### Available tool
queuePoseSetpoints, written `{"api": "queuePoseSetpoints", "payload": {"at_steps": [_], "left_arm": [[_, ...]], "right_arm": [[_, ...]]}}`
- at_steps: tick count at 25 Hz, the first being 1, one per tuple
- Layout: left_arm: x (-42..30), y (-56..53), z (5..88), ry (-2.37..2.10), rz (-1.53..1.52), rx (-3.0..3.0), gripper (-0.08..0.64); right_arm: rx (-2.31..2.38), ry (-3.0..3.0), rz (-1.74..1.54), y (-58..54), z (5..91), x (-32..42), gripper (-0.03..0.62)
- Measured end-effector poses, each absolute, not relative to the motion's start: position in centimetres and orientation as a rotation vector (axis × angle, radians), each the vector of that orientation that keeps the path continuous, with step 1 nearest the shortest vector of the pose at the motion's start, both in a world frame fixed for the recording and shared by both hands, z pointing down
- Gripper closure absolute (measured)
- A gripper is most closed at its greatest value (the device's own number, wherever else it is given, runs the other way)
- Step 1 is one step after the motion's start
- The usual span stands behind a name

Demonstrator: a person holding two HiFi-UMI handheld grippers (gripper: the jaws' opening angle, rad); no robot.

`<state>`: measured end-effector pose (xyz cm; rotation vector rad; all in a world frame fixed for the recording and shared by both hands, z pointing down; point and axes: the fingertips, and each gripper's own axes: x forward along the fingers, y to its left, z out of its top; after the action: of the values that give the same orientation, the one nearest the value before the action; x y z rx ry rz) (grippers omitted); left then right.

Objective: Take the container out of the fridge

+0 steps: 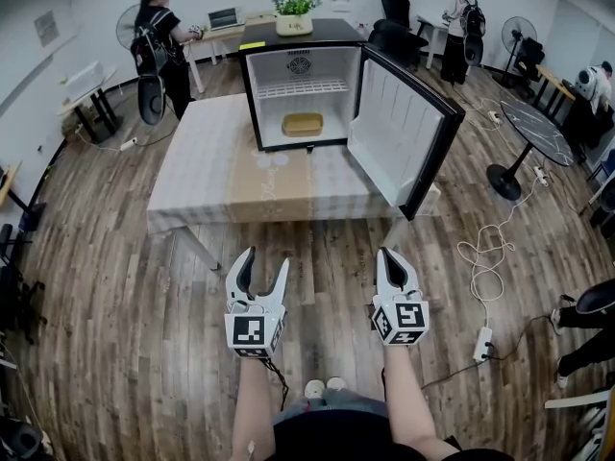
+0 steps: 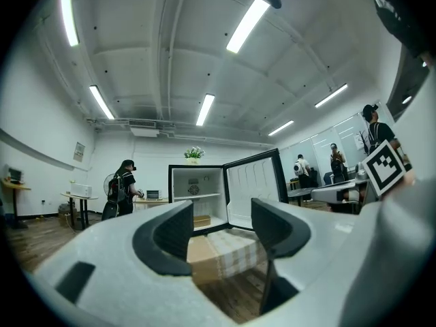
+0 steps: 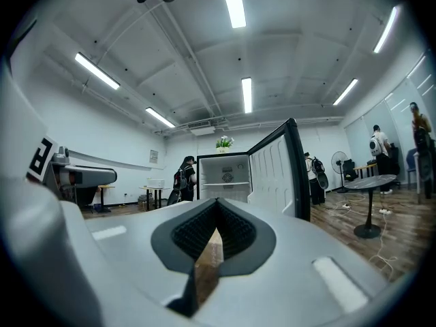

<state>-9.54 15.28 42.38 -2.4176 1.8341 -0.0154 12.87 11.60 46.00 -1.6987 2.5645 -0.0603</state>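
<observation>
Blocking its own view, the right claw (image 3: 216, 208) hides the container (image 1: 303, 124).

The fridge (image 1: 332, 70) is black outside and white inside; its door (image 1: 394, 128) has a white ribbed lining. The container (image 1: 303, 124) is tan. The worktop (image 1: 207, 166) shows pale checks with a tan band. The floor (image 1: 115, 286) is brown wood plank. The left claw (image 1: 266, 257) and right claw (image 1: 392, 255) are white with black pads (image 2: 170, 234) and black-and-white square markers (image 1: 248, 332)
</observation>
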Motion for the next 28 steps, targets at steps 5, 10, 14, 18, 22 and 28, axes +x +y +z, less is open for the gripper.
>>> {"api": "queuePoseSetpoints", "payload": {"at_steps": [5, 10, 14, 18, 22, 28], "left_arm": [[-10.8, 14.6, 42.7, 1.833, -0.002, -2.428, 0.265], [-11.7, 13.7, 43.1, 1.831, -0.002, -2.433, 0.258], [-12.0, 12.3, 43.2, 1.832, -0.001, -2.434, 0.258], [-12.2, 9.9, 43.4, 1.829, 0.001, -2.431, 0.258], [-12.6, 6.0, 43.7, 1.829, 0.000, -2.416, 0.258], [-13.4, -2.6, 44.7, 1.849, -0.022, -2.401, 0.258]], "right_arm": [[-1.710, 2.559, -0.051, 11.1, 46.1, 11.8, 0.583], [-1.710, 2.558, -0.047, 10.4, 46.4, 11.0, 0.583], [-1.710, 2.557, -0.041, 9.0, 46.4, 10.8, 0.583], [-1.716, 2.548, -0.037, 6.4, 46.5, 10.8, 0.583], [-1.703, 2.550, -0.035, 2.4, 47.1, 10.4, 0.583], [-1.660, 2.562, -0.049, -6.9, 48.0, 8.9, 0.583]]}}
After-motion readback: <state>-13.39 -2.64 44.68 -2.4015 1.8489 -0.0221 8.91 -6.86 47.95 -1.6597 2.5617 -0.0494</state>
